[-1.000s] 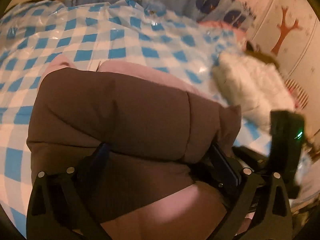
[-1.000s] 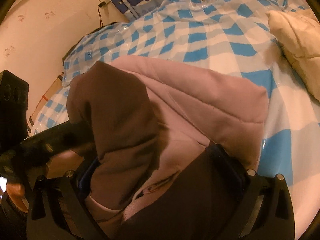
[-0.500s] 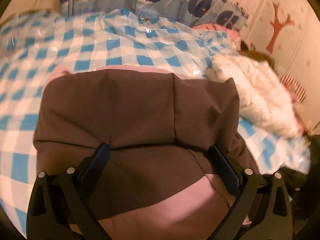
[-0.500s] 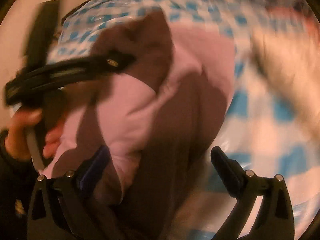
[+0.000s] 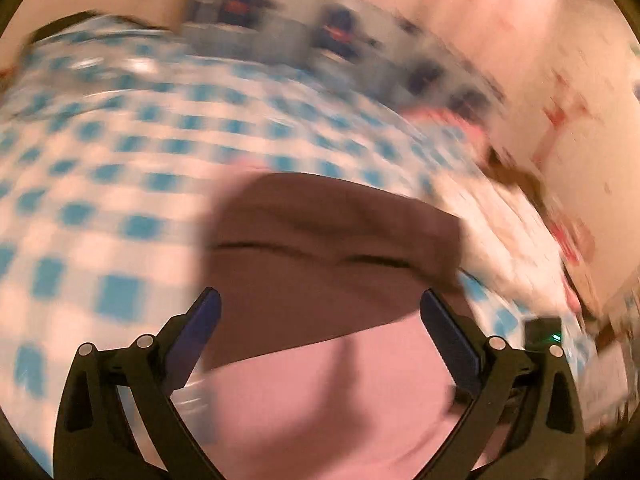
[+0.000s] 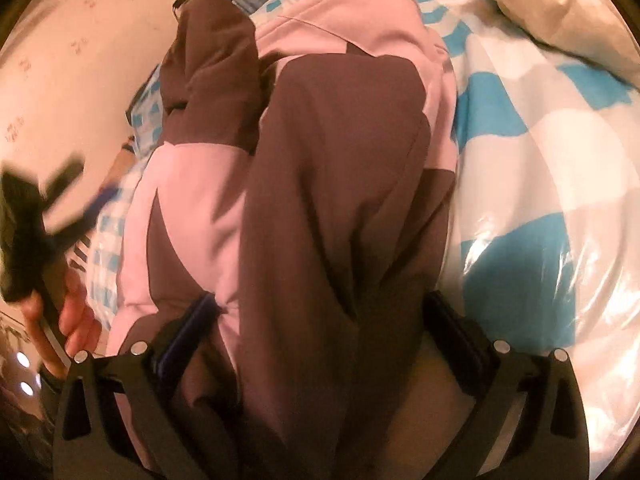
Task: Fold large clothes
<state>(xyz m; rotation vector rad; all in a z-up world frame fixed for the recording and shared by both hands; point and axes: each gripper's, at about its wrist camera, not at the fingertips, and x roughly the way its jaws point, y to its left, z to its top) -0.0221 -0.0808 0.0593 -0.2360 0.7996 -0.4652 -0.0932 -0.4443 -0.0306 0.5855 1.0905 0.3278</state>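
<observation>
A padded brown and pink jacket (image 6: 320, 184) lies folded in a bundle on the blue-and-white checked cover (image 6: 540, 128). In the right wrist view my right gripper (image 6: 320, 320) stands open with its jaws wide on either side of the bundle's near end. In the blurred left wrist view the jacket (image 5: 328, 264) lies under and ahead of my left gripper (image 5: 320, 316), which is open and holds nothing. The left gripper also shows blurred at the left edge of the right wrist view (image 6: 44, 208), held in a hand.
A white padded garment (image 6: 560, 12) lies at the far right of the cover, also seen blurred in the left wrist view (image 5: 504, 224). A whale-print cloth (image 5: 320, 40) and a pale wall (image 5: 520, 40) stand behind the bed.
Both grippers have let go of the jacket and pulled back. The left gripper is swinging fast, blurring its view. The jacket has settled into a narrower folded bundle.
</observation>
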